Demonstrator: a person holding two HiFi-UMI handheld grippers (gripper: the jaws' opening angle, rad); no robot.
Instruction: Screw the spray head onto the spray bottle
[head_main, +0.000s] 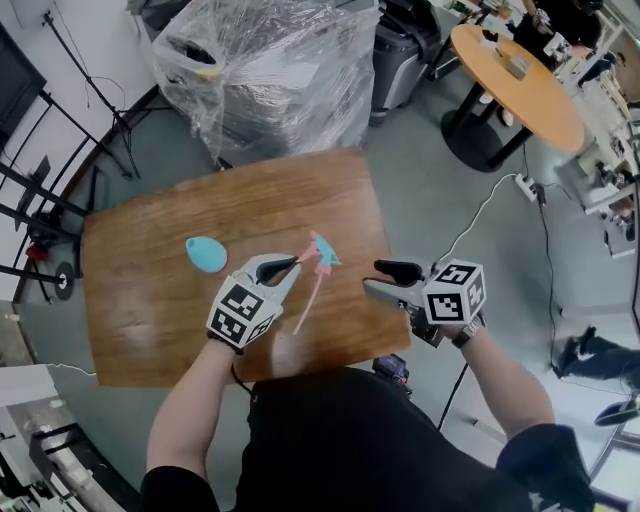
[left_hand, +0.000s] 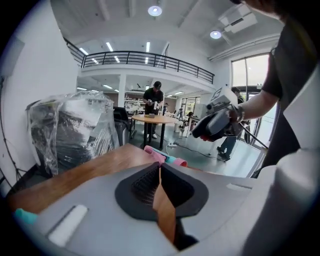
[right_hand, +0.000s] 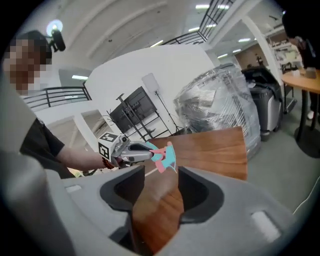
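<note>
Right then, one wooden table, two grippers over its near edge. One blue spray bottle lies on the tabletop, untouched. One pink-and-teal spray head, tube dangling, sits pinched in the left gripper; the right gripper stands spread, empty.

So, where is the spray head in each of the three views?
Head view: spray head at centre, in the left gripper.
Left gripper view: spray head just beyond the jaws, centre.
Right gripper view: spray head at centre, above the jaws.
Shared landmark: plastic-wrapped stack.
</note>
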